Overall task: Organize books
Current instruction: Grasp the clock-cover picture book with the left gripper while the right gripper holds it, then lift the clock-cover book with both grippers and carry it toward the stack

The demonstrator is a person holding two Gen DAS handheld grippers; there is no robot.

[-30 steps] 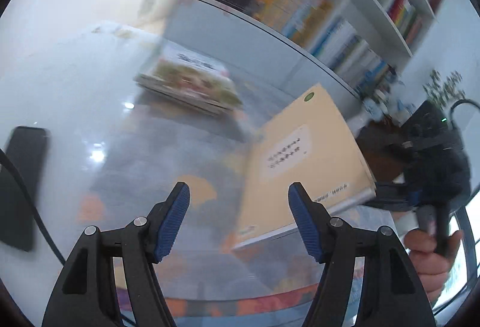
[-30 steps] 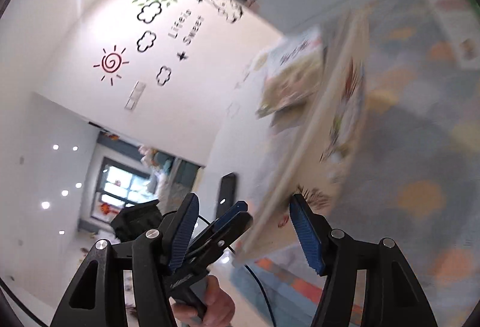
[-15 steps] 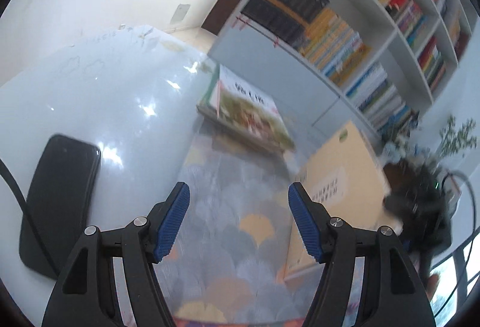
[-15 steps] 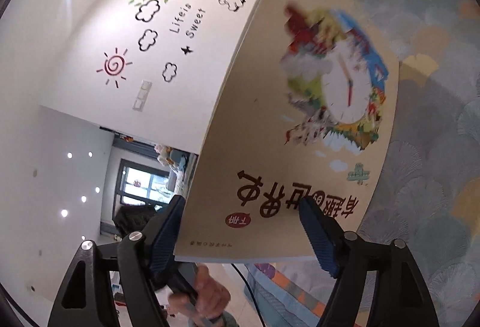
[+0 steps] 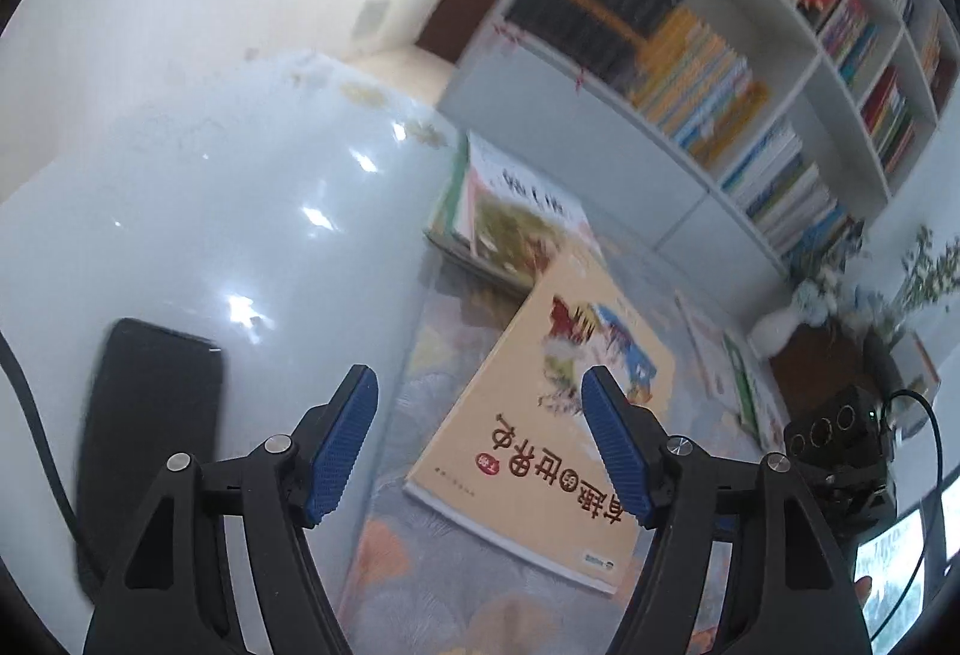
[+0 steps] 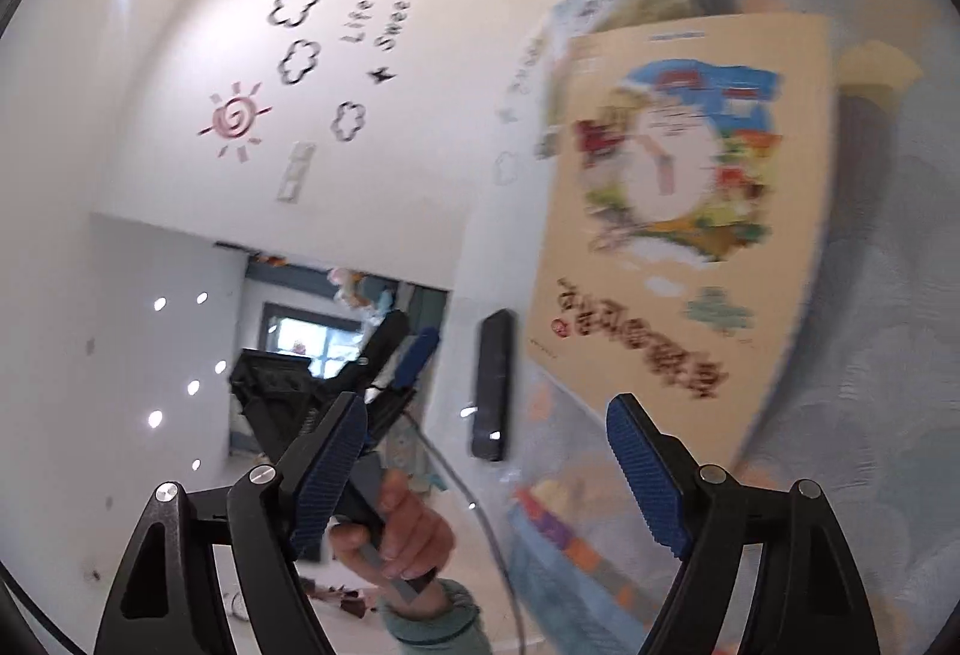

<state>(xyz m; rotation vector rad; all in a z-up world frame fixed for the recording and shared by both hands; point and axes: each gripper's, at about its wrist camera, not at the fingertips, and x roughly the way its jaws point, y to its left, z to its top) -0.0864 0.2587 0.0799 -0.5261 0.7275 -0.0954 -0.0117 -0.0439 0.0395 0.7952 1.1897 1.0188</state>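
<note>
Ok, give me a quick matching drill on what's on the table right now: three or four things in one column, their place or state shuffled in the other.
Things:
1. tan book
2. stack of books
3. black phone
4. right gripper

Place or state:
A. on the bare glossy table, left of the mat
B. flat on the mat, cover up
C. jaws opening, nothing between them
D. behind the tan book, towards the bookshelf

Pairs: 1-B, 2-D, 3-A, 4-C

the wall (image 6: 180, 54) carries black sticker lettering (image 6: 378, 18), "life is sweet". the tan book (image 5: 540, 415) on the counter has large dark chinese characters (image 5: 540, 469) across its cover, too blurred to read surely, and a small red round label (image 5: 487, 466), unreadable.
</note>
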